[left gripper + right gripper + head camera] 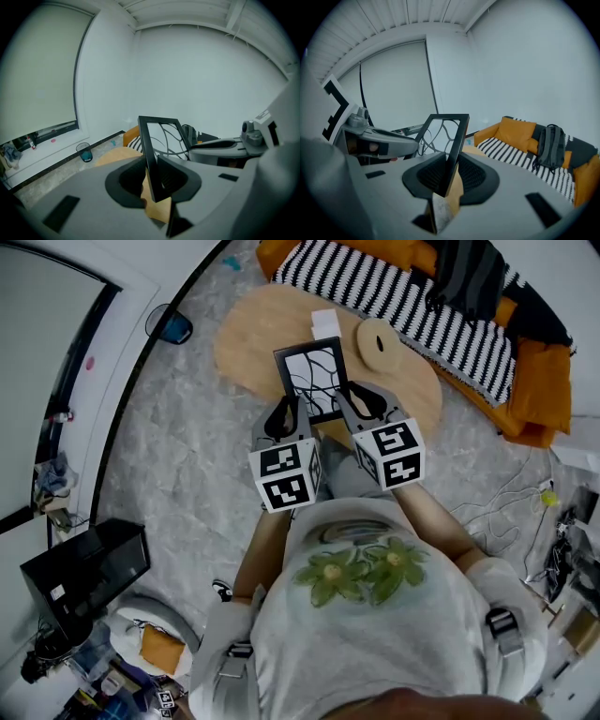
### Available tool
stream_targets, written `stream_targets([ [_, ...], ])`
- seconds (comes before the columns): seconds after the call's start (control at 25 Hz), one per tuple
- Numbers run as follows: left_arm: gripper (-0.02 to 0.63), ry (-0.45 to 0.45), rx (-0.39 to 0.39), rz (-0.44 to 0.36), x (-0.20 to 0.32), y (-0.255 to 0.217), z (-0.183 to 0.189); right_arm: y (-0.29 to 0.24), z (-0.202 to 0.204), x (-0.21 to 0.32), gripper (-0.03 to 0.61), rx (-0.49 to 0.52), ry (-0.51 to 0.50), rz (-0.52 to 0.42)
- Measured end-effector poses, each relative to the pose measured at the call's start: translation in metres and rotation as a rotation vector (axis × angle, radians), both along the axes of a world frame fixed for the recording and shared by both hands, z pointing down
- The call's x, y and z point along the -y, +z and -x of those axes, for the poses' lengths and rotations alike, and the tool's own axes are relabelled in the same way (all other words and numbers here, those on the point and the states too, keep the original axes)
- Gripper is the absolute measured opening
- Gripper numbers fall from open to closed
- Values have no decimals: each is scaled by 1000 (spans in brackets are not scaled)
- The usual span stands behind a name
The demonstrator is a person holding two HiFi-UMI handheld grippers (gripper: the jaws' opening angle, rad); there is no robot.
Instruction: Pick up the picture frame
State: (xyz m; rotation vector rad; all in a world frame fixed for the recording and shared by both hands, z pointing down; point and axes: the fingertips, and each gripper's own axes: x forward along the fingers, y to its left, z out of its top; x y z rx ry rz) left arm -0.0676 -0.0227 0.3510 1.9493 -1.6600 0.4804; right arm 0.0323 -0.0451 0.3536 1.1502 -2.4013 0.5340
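A black picture frame [314, 379] with curling black lines on white is held tilted over the wooden table [248, 334]. My left gripper [284, 418] is shut on its lower left edge and my right gripper [361, 407] on its lower right edge. In the left gripper view the frame [161, 140] stands edge-on between the pads of that gripper [152, 180], which press on it. The right gripper view shows the same: the frame [451, 140] is clamped in that gripper [447, 176]. The frame's bottom edge is hidden behind the jaws.
A round wooden piece [378, 345] and a white card [325, 322] lie on the table. Behind it stands an orange sofa [539, 381] with a striped blanket [403, 296] and a dark backpack [469, 277]. A teal cup [175, 329] sits by the wall, a black box [84, 573] at lower left.
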Motion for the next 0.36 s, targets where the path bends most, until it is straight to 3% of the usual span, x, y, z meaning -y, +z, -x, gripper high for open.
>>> stream_targets([
  [0.36,91,-3,5,6,-9,2,2,1,2,-8,91,-2,-5,-1],
])
